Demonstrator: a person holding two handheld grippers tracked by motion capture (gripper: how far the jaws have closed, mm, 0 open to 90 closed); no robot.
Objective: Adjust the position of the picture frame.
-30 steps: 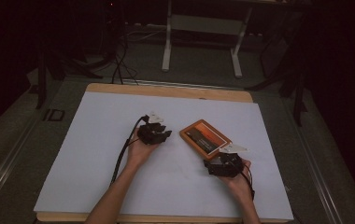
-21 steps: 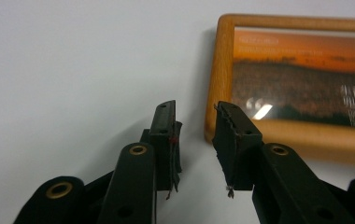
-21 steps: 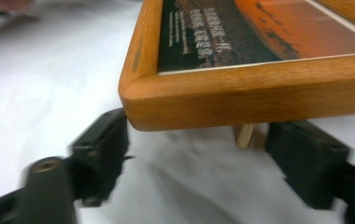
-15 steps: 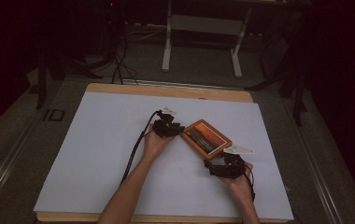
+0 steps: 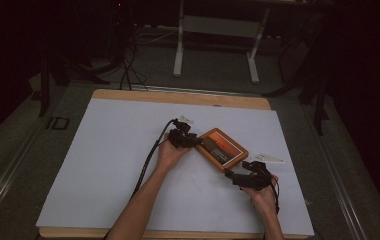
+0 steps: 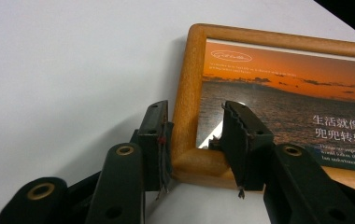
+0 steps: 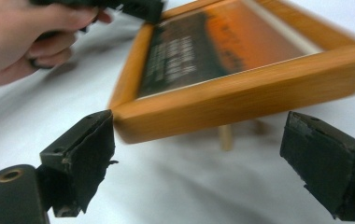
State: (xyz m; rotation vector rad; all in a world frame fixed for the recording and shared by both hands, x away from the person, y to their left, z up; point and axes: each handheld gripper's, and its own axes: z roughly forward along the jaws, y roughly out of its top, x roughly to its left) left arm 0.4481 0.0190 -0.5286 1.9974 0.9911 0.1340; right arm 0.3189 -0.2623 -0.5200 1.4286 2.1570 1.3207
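My right claw [image 7: 199,163] sat nearest me, jaws spread wide and holding nothing, low over the white paper sheet [image 5: 108,165] that covered the table. Just beyond it hung the near edge of the rectangular wooden picture frame with the orange sunset print [image 7: 241,88], tipped up off the sheet, with a thin wooden prop [image 7: 225,136] showing underneath. In the high view that claw [image 5: 234,177] pointed at the frame's [image 5: 222,149] near corner, just short of touching it.

Farther off, my left claw [image 6: 195,140] straddled the frame's [image 6: 283,93] far corner rail, one jaw against the outer wood, the other over the glass. I judged it a pinch on that rail, though a sliver of gap showed at the glass side. My left hand [image 5: 170,152] was wrapped behind it.

To do this well, I judged the left should keep a firm, level bite on wood and not on glass, while the right closed gently on the raised edge to steady it, minding the prop beneath.
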